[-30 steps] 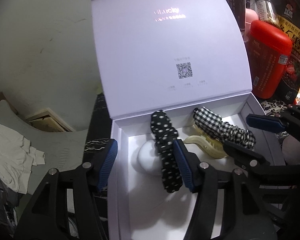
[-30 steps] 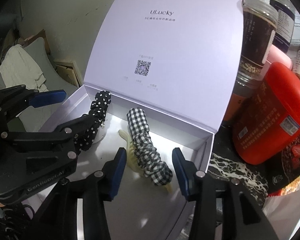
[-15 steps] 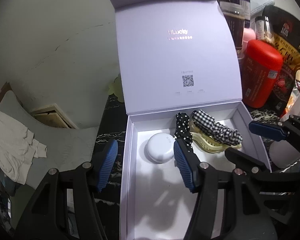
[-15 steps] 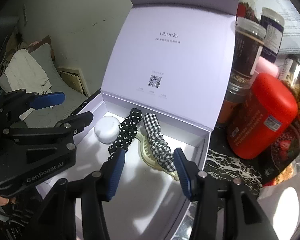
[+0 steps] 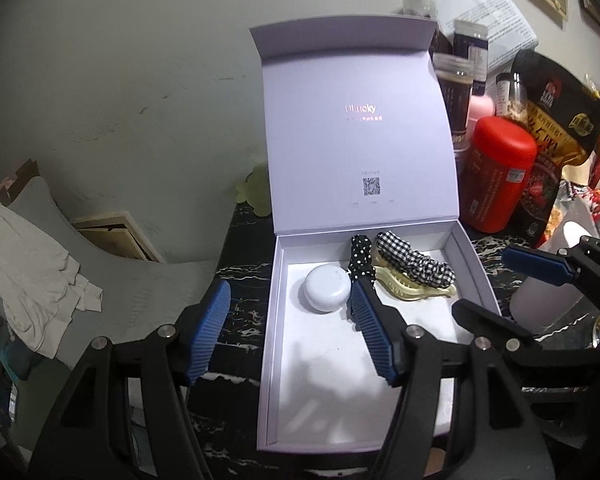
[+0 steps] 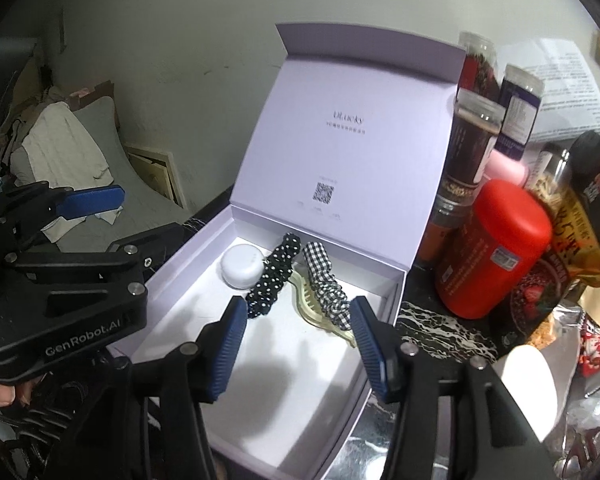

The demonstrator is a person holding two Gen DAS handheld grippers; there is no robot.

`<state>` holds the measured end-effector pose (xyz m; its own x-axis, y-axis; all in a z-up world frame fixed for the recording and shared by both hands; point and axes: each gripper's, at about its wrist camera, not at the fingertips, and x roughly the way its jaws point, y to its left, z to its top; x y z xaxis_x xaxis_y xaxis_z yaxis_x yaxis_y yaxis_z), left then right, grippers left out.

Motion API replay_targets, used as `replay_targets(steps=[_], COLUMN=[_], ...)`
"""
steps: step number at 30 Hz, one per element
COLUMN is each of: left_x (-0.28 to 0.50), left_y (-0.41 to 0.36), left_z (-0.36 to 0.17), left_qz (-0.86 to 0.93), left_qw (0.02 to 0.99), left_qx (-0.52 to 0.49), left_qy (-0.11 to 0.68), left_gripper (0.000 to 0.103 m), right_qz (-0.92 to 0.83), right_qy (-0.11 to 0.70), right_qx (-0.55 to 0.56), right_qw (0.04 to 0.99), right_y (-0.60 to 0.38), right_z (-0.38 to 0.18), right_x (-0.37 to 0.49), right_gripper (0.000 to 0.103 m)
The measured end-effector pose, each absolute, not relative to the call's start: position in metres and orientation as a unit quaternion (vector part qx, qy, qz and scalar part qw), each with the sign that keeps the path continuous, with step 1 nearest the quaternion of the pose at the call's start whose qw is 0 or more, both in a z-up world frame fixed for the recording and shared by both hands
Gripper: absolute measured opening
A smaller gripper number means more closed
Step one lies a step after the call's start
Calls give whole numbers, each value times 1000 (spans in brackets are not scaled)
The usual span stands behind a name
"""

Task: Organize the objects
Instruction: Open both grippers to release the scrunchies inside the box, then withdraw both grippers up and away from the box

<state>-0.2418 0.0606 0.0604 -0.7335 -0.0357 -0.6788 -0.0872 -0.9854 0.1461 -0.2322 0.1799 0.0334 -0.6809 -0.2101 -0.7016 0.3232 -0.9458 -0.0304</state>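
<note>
A white gift box (image 5: 274, 344) (image 6: 380, 364) stands open, its lid (image 5: 360, 132) upright. Inside at the back lie a round white case (image 5: 326, 290) (image 6: 242, 266), a black polka-dot scrunchie (image 5: 360, 258) (image 6: 274, 276), a cream claw clip (image 5: 408, 286) (image 6: 312, 308) and a black-and-white checked scrunchie (image 5: 414, 260) (image 6: 324, 284). My left gripper (image 5: 290, 330) is open and empty above the box's front left. My right gripper (image 6: 298, 350) is open and empty above the box's front. Each gripper shows in the other's view, the right one (image 5: 496, 280) and the left one (image 6: 136, 220).
A red canister (image 5: 496, 176) (image 6: 492, 248), dark jars (image 6: 472, 136), a pink bottle (image 5: 480, 108) and snack bags (image 5: 556, 128) crowd the right of the box on the black marble top (image 5: 240, 280). A white cup (image 6: 532, 384) stands front right. A cushion with cloth (image 5: 32, 248) lies left.
Both grippers have pulled back and up from the box, open and empty. The scrunchies and clip stay in the box and now look smaller and farther.
</note>
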Motion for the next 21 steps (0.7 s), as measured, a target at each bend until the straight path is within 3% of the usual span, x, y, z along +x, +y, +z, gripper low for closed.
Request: replay_targets(steps=[21], left_x=[-166], left_y=[35], left_z=[93], left_qz=[943], left_qw=[0], left_qx=[-325], left_qy=[68], left_gripper=[79], right_qz=[-924], right_qy=[97], right_qx=[336], right_qw=[154], right_y=[161], right_z=[70], right_x=[-157], right_gripper=[66])
